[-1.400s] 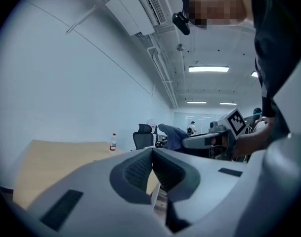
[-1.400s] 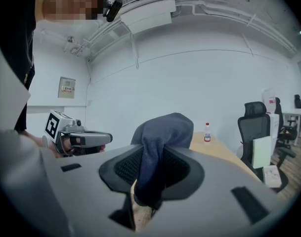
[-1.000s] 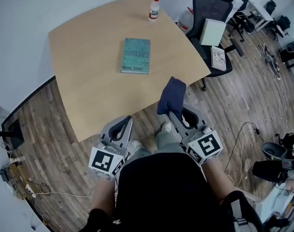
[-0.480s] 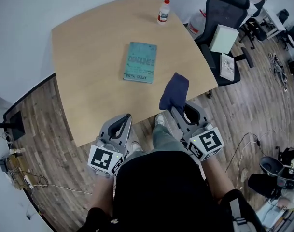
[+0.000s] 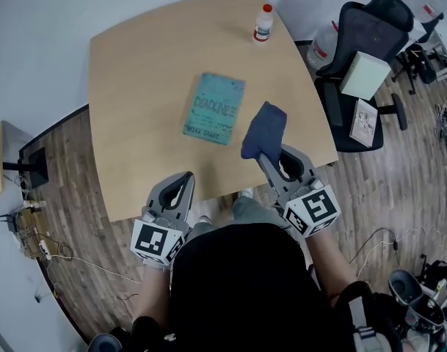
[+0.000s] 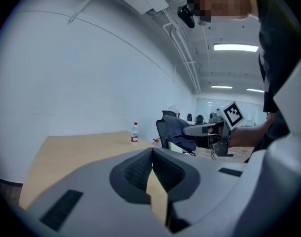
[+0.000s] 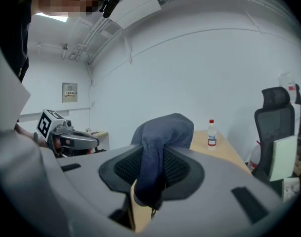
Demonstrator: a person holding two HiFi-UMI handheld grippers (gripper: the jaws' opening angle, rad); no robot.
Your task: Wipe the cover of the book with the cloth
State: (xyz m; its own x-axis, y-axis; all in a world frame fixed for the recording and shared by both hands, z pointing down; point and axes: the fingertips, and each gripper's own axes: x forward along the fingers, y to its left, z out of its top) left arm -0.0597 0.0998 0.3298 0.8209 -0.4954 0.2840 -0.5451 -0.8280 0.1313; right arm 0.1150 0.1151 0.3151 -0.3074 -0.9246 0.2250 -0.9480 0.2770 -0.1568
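Over the last second the right gripper (image 5: 263,155) has carried the dark blue cloth (image 5: 265,129) in from the table's near edge. The cloth now hangs over the wood just right of centre in the head view, near the lower right corner of the teal book (image 5: 215,108) but not yet touching it. The right gripper view shows those jaws clamped on a fold of the cloth (image 7: 162,142), which bunches up above them. The left gripper (image 5: 185,180) has stayed back at the lower left, off the table's near edge, and its own view shows the jaws pressed together with nothing between them. The book lies flat, cover up, in the middle of the frame, so wiping has not begun; by the look of it the approach is almost done and the next move is a short reach up and left onto the cover. The wooden table (image 5: 135,86) is bare all round the book, which leaves free room for strokes. A small bottle (image 5: 263,23) stands well apart at the far top corner, and an office chair (image 5: 355,116) sits beyond the right edge.
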